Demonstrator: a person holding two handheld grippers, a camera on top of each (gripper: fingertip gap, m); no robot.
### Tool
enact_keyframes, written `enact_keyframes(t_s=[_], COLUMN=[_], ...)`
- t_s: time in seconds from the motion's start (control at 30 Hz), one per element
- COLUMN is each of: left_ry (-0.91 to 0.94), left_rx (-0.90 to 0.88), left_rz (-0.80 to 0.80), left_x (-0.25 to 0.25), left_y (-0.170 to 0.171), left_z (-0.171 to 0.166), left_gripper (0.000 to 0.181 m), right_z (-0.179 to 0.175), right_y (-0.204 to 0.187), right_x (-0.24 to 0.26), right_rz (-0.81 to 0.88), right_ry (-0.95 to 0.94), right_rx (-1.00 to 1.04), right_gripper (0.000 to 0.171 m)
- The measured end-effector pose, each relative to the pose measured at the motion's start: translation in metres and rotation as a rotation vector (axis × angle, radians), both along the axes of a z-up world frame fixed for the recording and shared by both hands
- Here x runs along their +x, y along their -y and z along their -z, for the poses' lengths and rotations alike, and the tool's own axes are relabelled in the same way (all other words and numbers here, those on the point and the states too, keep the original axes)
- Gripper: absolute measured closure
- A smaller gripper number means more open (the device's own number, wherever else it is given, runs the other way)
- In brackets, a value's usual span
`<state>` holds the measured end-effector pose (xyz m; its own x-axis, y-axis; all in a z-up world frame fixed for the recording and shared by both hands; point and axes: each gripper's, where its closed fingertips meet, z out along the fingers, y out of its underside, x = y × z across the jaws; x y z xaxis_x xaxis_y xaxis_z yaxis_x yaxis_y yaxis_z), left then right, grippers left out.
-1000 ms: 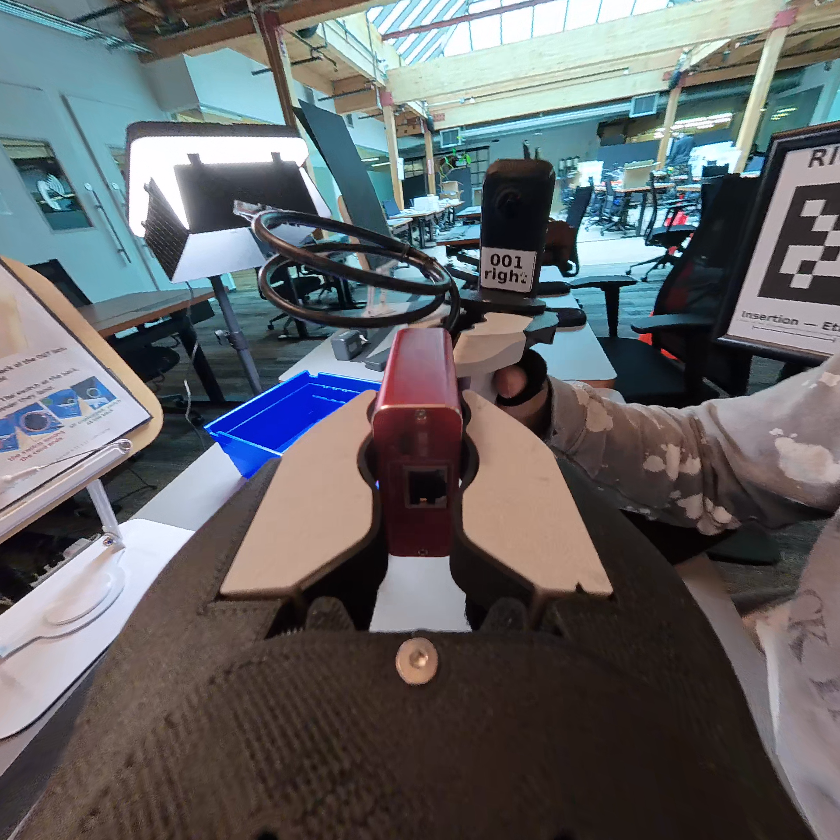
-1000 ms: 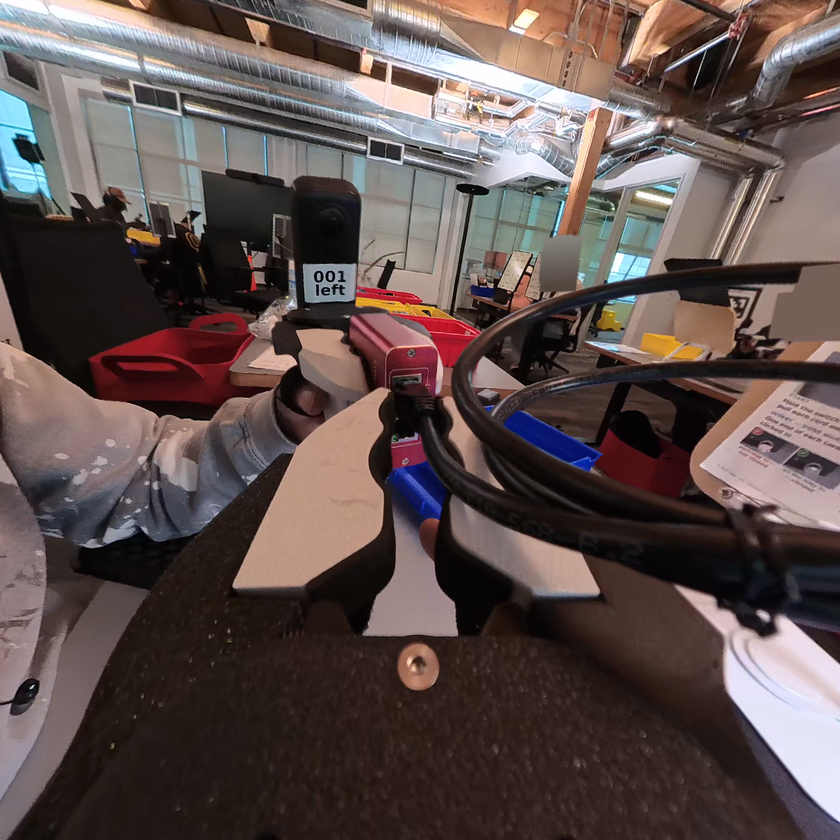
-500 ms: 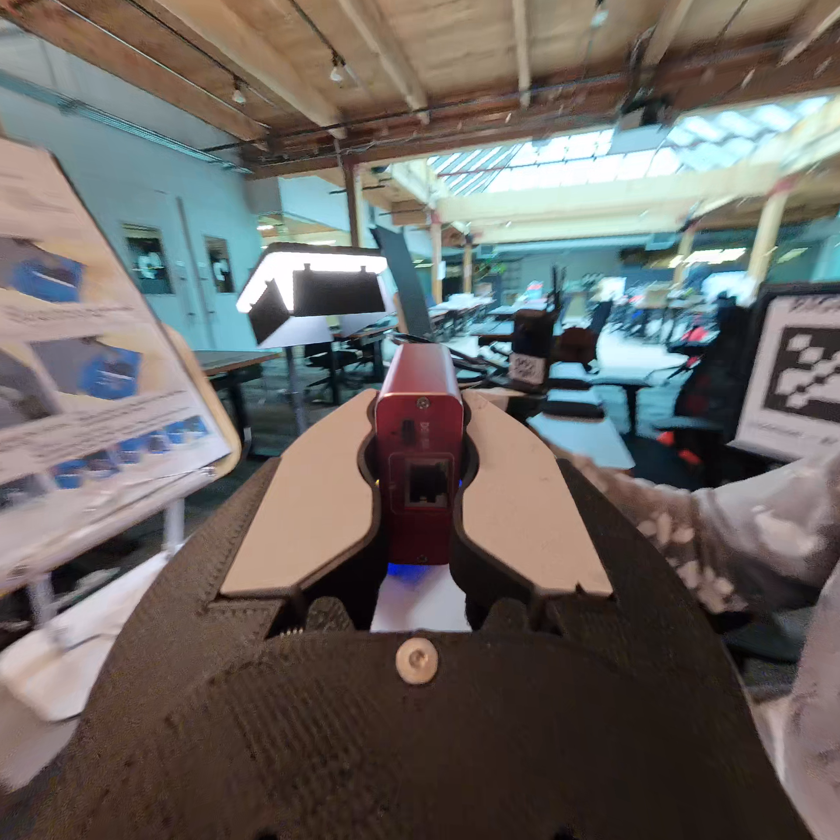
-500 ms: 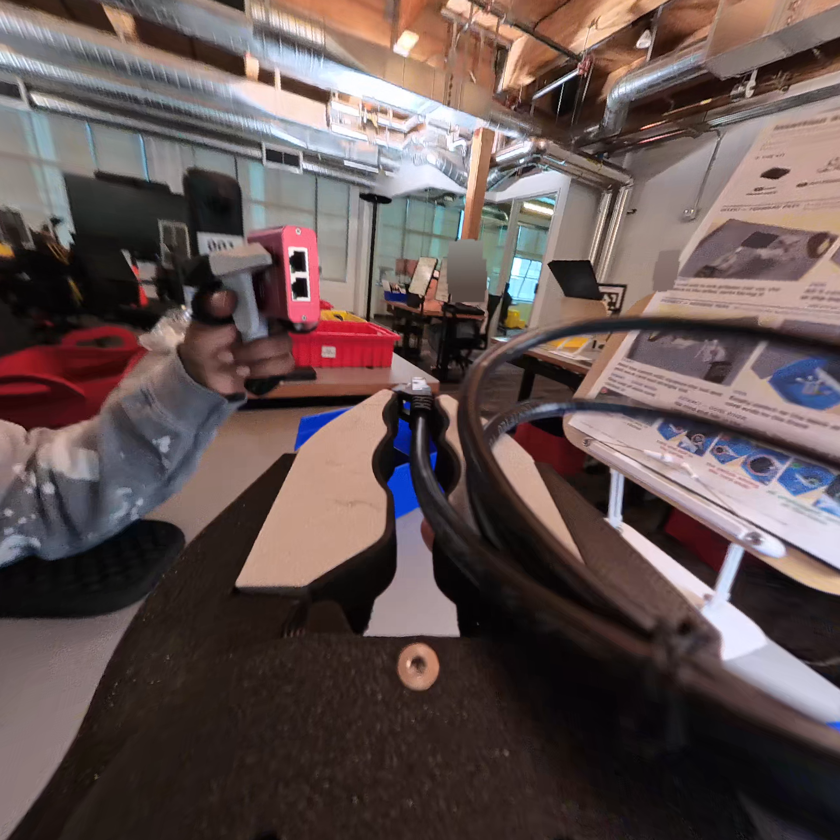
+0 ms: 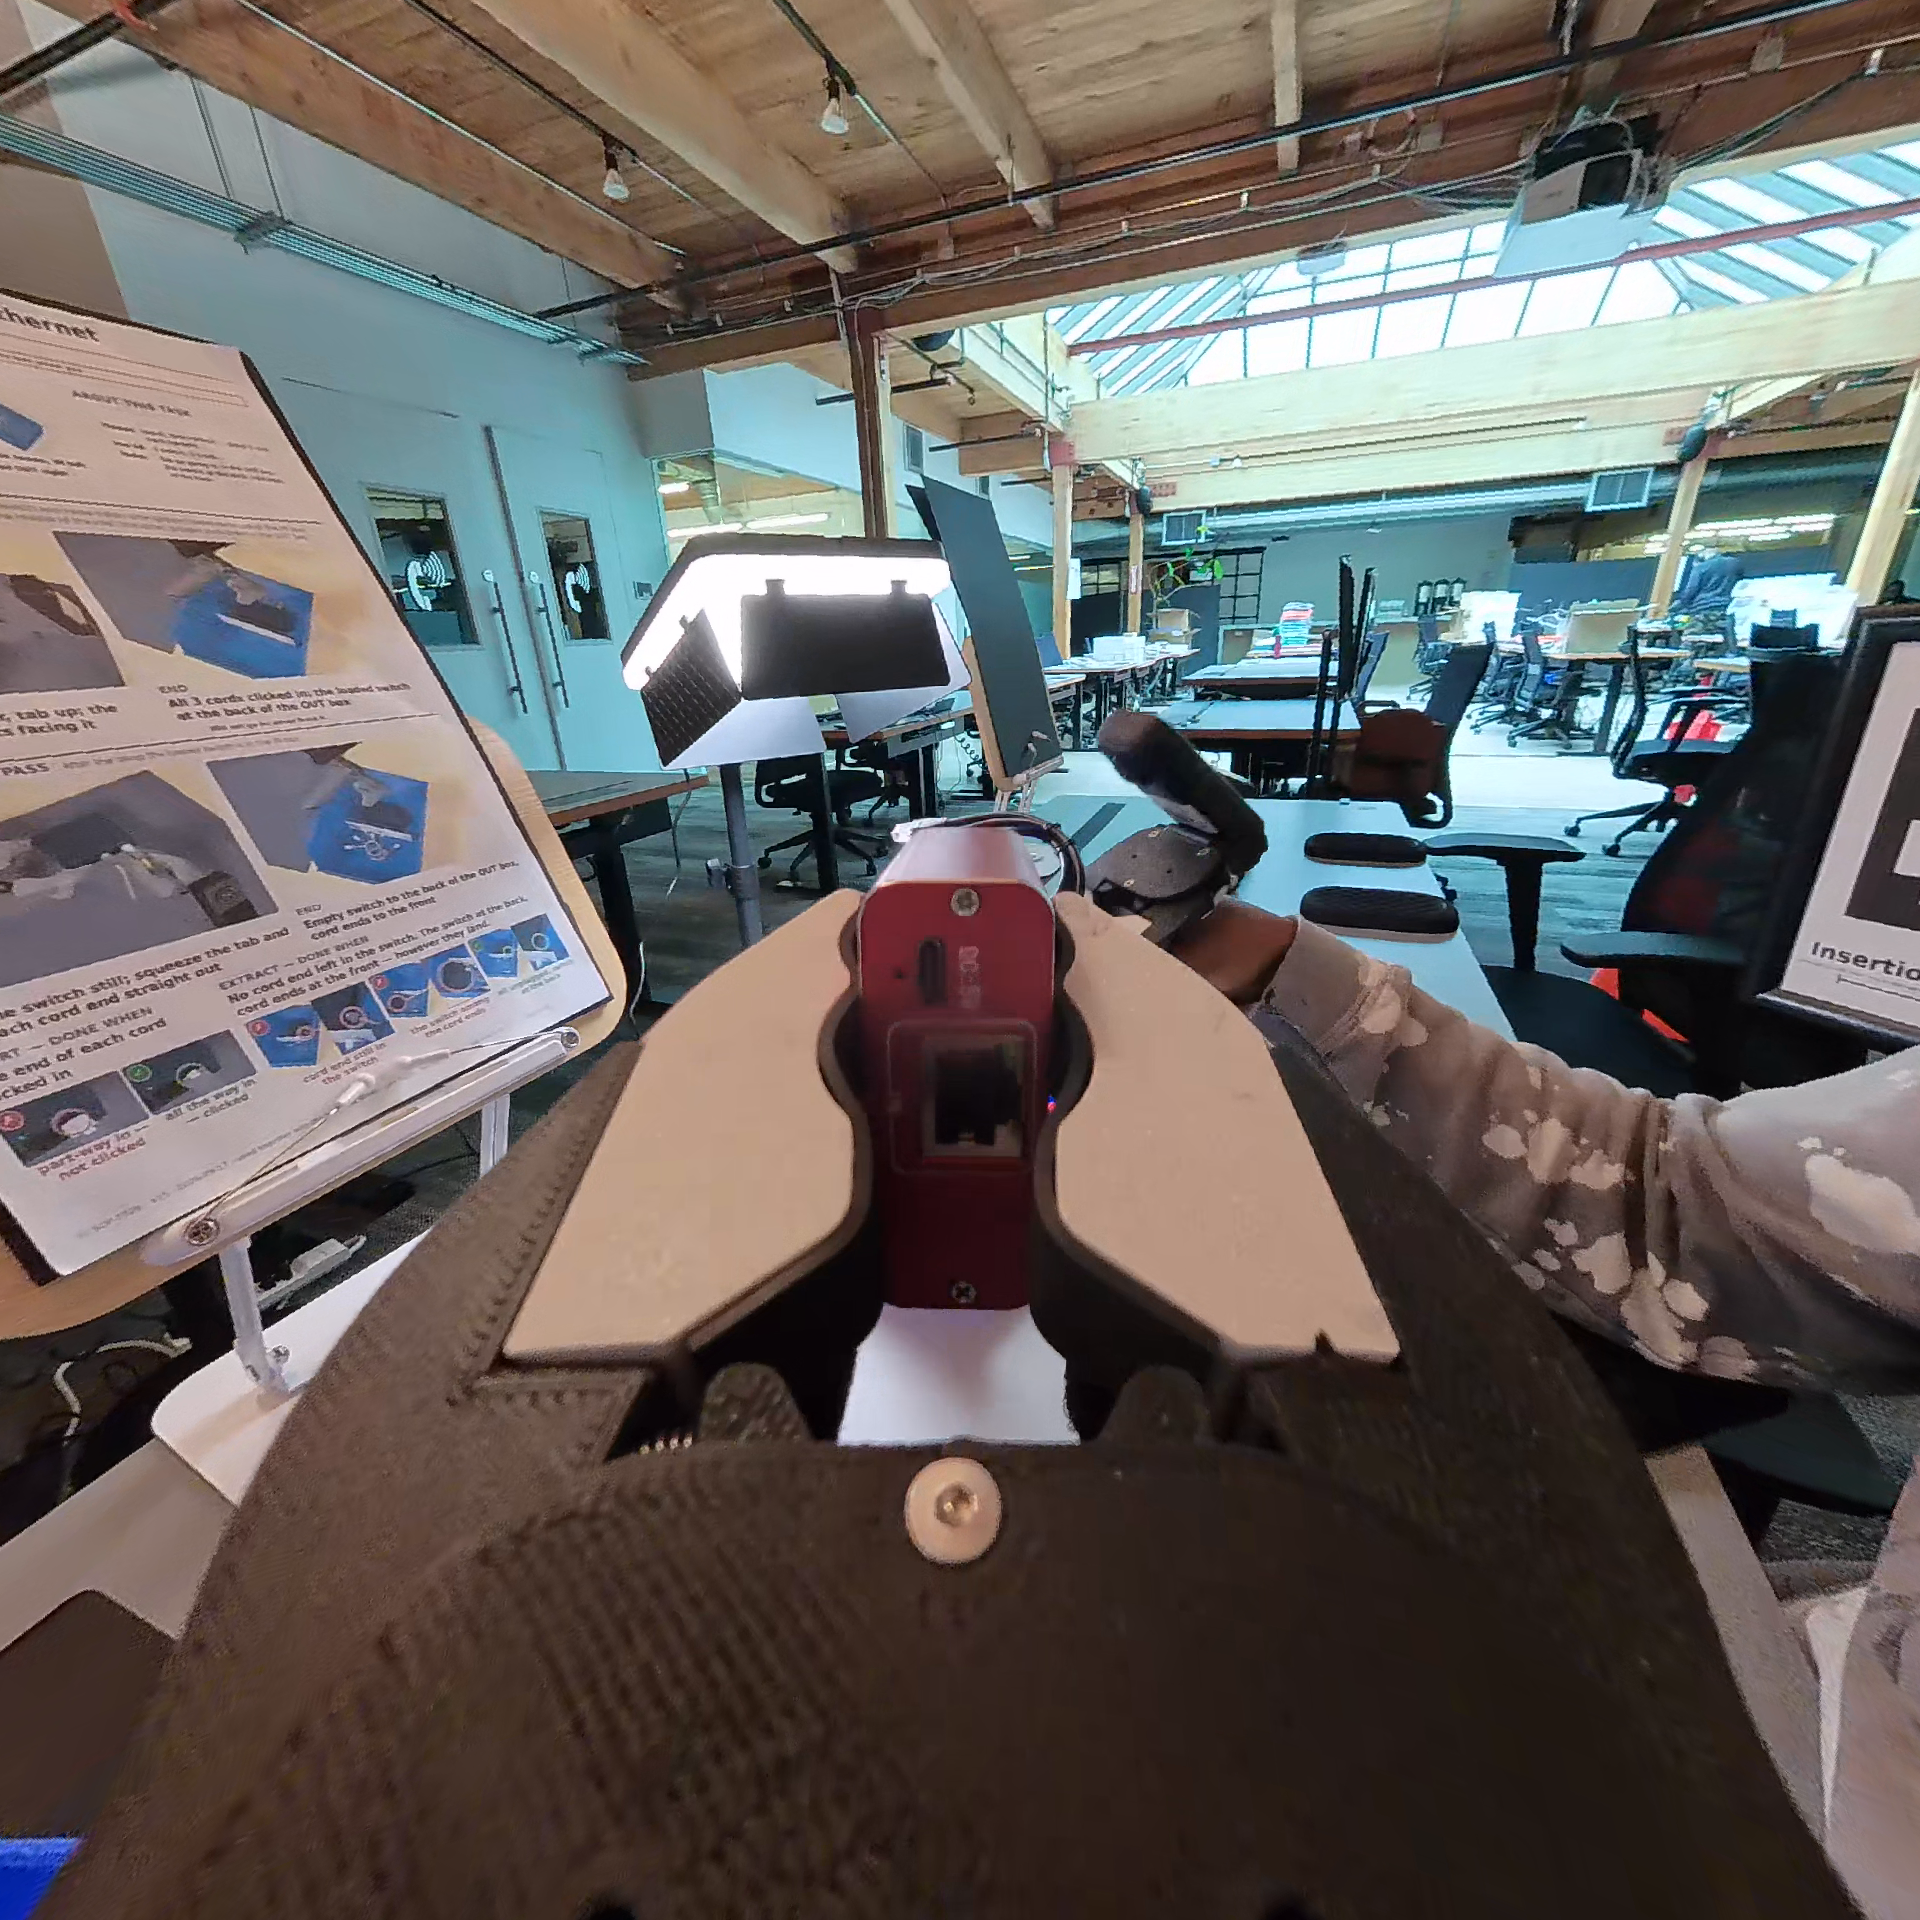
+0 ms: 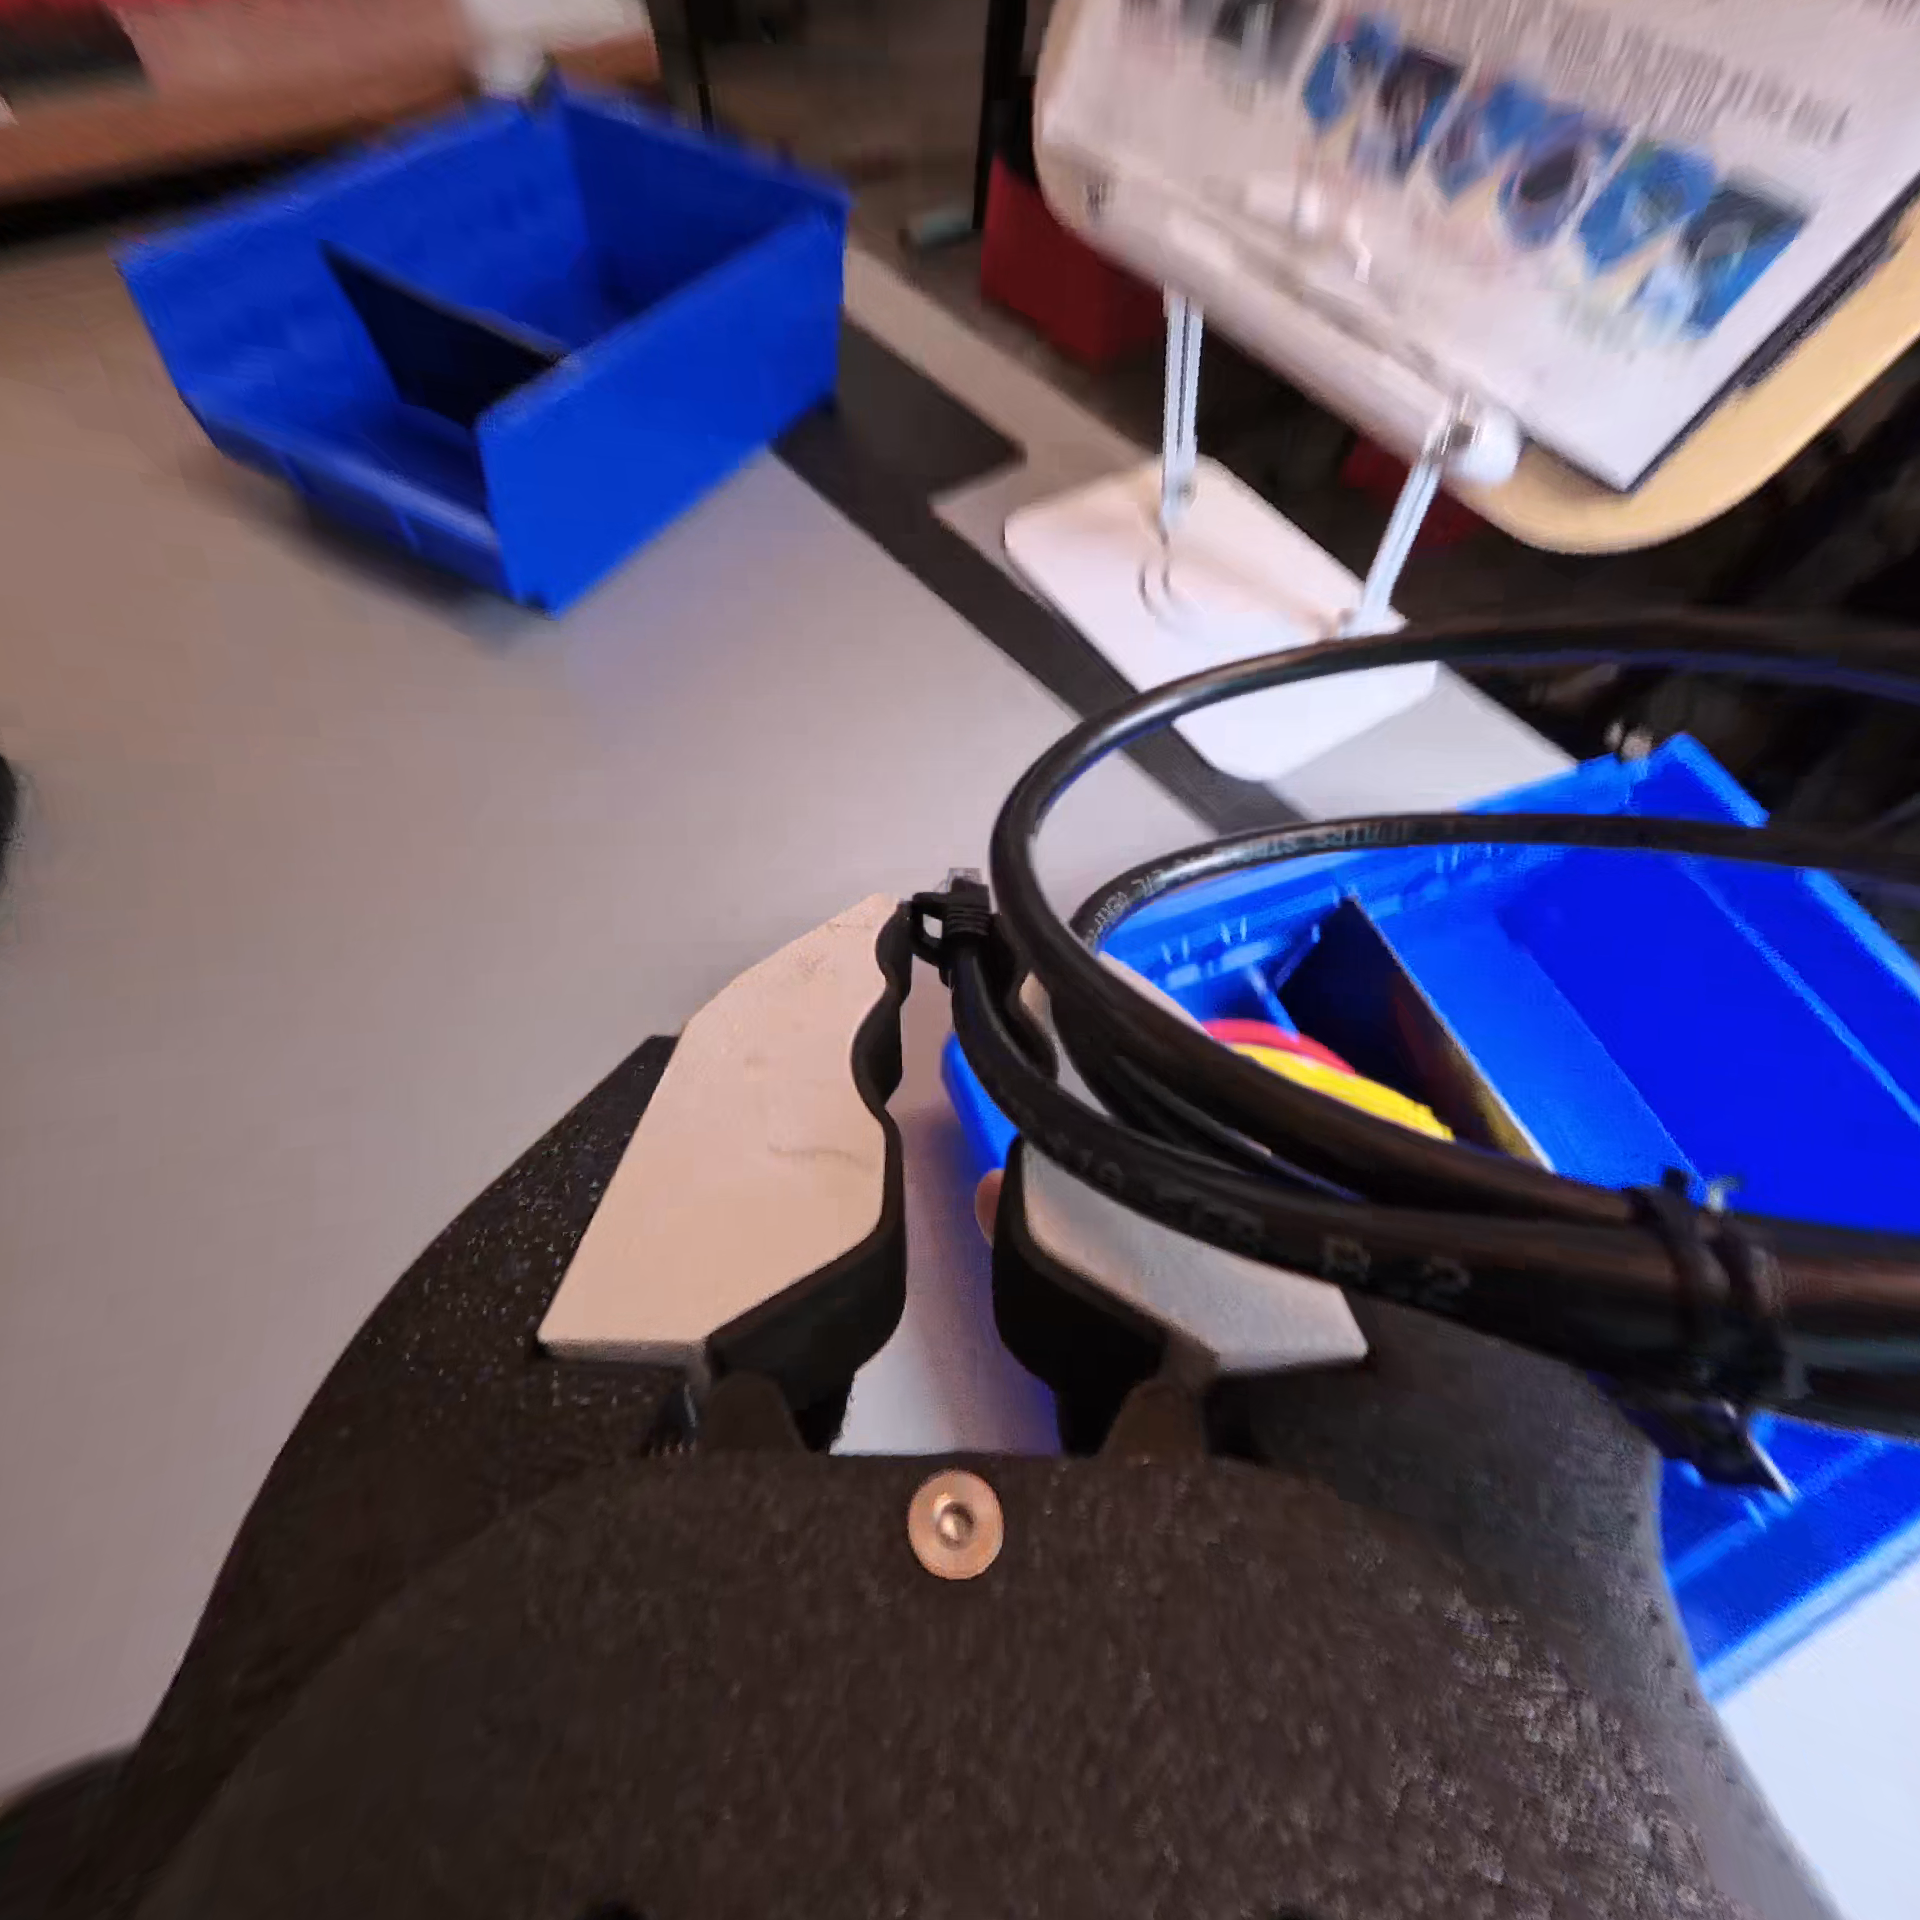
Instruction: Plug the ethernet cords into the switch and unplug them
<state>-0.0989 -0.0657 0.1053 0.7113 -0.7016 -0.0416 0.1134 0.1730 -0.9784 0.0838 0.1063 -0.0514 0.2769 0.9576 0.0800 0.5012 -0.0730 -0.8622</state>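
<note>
2 tongs grip: left (image 5: 954,940) switch (image 5: 956,1081), right (image 6: 951,914) black cord (image 6: 1226,1153); background blurred.

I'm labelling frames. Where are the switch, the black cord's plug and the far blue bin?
switch (image 5: 961,1049): left wrist view, its end face.
black cord's plug (image 6: 951,914): right wrist view, its boot.
far blue bin (image 6: 634,416): right wrist view, front wall.

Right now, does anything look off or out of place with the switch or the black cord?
Nothing looks damaged. The red switch sits squarely in the left gripper, its near port empty. The right gripper pinches the black ethernet cord just behind the plug, unplugged, its tied coil hanging over the blue bin.
</note>
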Motion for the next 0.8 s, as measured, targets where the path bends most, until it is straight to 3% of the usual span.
enact_keyframes(t_s=[0.17,0.33,0.47,0.6,0.8], left_ry=[-0.011,-0.032,-0.032,-0.041,-0.049], left_rx=[-0.021,-0.022,-0.023,-0.013,-0.025], left_rz=[-0.002,-0.012,-0.006,-0.002,0.005], left_x=[0.0,0.002,0.003,0.005,0.007], left_y=[-0.006,-0.008,-0.008,-0.005,-0.007], left_z=[0.005,0.008,0.008,0.006,0.011], left_gripper=[0.152,0.151,0.151,0.151,0.151], right_z=[0.057,0.064,0.069,0.077,0.091], right_y=[-0.013,-0.033,-0.036,-0.025,-0.044], right_x=[0.037,0.093,0.118,0.123,0.134], right_rz=[0.026,0.101,-0.057,-0.229,-0.212], right_ry=[0.351,0.687,0.911,0.957,0.965], right_rx=[-0.058,0.05,0.145,0.069,-0.179], right_gripper=[0.157,0.158,0.158,0.157,0.157])
